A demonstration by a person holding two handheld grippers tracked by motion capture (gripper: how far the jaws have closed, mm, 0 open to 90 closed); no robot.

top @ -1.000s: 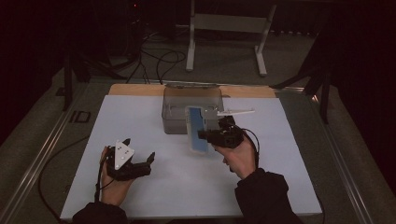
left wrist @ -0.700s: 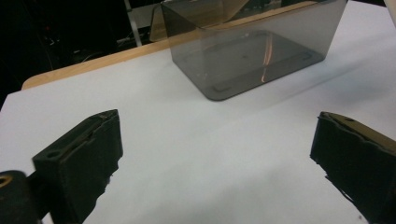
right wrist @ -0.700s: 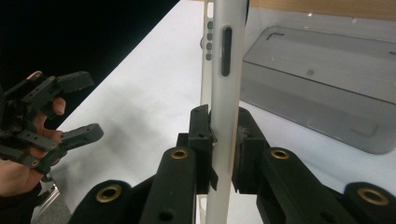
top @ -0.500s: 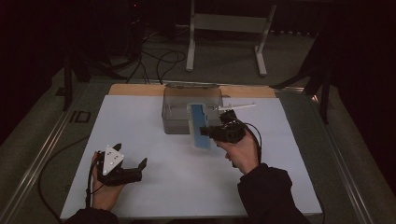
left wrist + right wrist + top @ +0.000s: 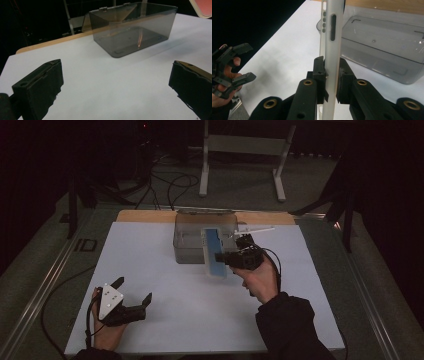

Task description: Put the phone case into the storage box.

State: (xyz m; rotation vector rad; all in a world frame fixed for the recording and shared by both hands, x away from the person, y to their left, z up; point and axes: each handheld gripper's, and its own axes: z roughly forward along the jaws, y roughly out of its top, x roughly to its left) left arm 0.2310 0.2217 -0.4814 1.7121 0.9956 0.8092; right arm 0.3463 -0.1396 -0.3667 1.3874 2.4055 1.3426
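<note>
One clear grey box stands near the far edge of the white table. One flat blue-and-white lid sits at the box's right end. Two grippers are present: the left gripper and the right gripper. Two hands hold them.

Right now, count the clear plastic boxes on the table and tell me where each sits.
1. The clear plastic box stands at the far middle of the white table, just left of the blue-and-white flat case clamped in the right tongs. None seem hidden.
</note>
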